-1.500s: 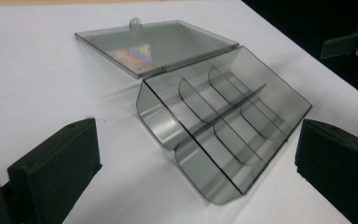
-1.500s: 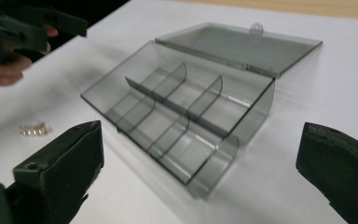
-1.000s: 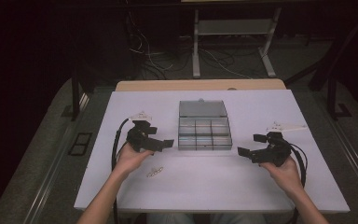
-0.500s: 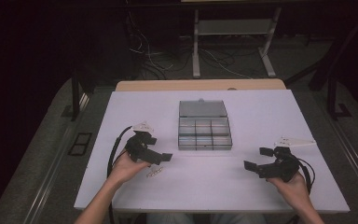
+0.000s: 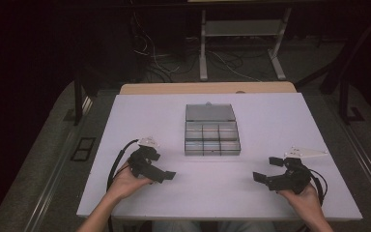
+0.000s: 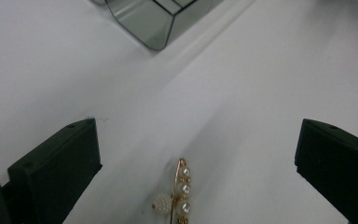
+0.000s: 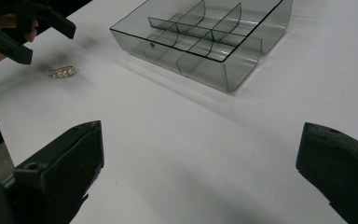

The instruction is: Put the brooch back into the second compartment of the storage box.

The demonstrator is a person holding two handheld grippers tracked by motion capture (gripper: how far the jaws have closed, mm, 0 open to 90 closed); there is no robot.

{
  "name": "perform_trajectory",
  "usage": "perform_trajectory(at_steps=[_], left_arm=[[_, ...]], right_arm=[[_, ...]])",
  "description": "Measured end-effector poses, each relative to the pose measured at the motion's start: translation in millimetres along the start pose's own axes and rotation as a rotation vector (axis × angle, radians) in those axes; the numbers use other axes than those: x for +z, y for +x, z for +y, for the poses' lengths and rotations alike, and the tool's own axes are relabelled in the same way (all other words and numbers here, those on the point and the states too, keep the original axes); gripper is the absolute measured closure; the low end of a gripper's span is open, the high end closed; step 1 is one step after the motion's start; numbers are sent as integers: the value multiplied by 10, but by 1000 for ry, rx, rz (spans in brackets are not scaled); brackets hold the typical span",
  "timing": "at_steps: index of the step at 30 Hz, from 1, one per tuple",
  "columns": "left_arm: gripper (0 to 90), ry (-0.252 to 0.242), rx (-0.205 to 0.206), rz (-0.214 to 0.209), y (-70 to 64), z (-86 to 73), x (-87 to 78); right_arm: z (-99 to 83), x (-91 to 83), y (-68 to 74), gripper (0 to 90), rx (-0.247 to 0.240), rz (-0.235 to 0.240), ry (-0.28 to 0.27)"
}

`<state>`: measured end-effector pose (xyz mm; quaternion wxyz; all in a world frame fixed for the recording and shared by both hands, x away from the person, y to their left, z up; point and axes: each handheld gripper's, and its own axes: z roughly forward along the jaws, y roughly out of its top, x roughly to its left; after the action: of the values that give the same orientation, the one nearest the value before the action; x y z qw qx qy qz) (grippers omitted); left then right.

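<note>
White table, divided clear box mid-surface — pearl brooch lies lengthwise between the left gripper's spread jaws, box beyond; right gripper spread too, farther off

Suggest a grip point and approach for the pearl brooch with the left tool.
Close across the gold pin bar with its pearl row, descending from above: the pearl brooch lies flat on the white table, centred between the left tool's open jaws. Probably avoid the round bead cluster.
</note>
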<state>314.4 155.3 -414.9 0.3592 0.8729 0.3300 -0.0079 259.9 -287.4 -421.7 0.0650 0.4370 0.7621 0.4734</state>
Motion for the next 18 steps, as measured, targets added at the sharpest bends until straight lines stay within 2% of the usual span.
perform_trajectory(at_steps=[4, 13, 18], left_arm=[[0, 29, -1, 3, -11, -46, 2], [76, 78, 13, -2, -1, -125, 16], [141, 101, 30, -6, -1, -157, 38]], right_arm=[[1, 6, 19, 6, -2, 3, 5], [-8, 11, 29, 6, 0, 5, 1], [-6, 53, 62, 6, -20, 1, 15]])
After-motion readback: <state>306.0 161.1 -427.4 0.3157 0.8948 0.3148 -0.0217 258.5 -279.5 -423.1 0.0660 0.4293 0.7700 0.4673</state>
